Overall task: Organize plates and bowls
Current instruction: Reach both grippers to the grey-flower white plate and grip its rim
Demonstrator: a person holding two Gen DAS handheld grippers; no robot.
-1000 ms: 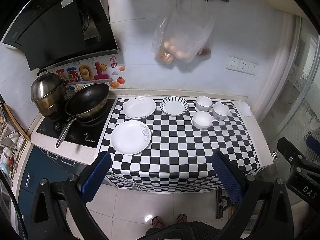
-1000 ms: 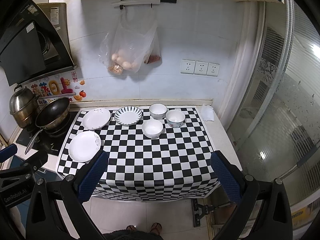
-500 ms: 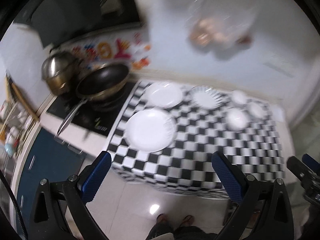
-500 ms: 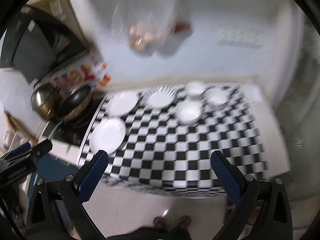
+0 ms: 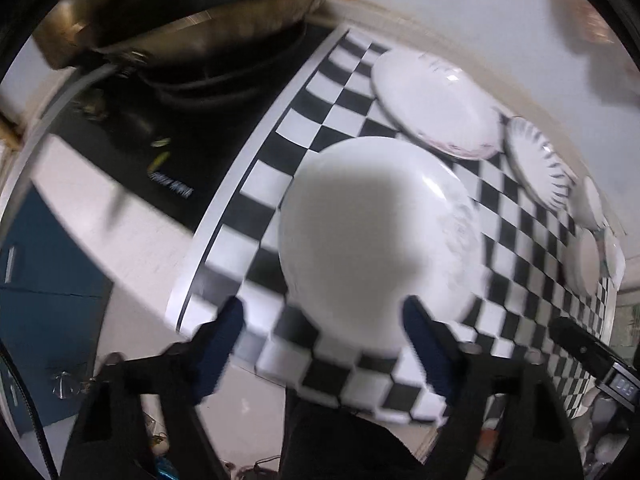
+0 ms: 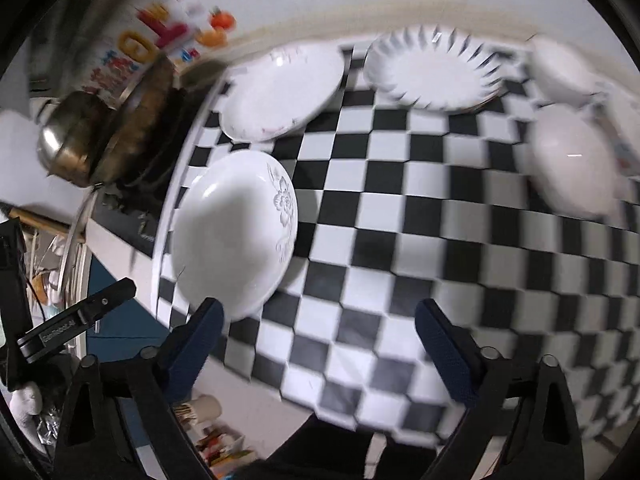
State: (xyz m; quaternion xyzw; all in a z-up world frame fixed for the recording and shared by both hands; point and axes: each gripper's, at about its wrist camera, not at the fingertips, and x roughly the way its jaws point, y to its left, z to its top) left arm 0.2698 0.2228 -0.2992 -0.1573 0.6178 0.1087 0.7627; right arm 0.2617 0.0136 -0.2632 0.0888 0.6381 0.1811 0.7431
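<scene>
White china fills my left view: the near plate lies flat on the checked cloth, close to its front left corner, and my left gripper hangs spread wide at its near rim, holding nothing. My right gripper is spread just as wide over the cloth, empty too. Behind the near plate sit a second plate and a striped plate; blurred bowls stand to the right. The wok is left of the cloth.
</scene>
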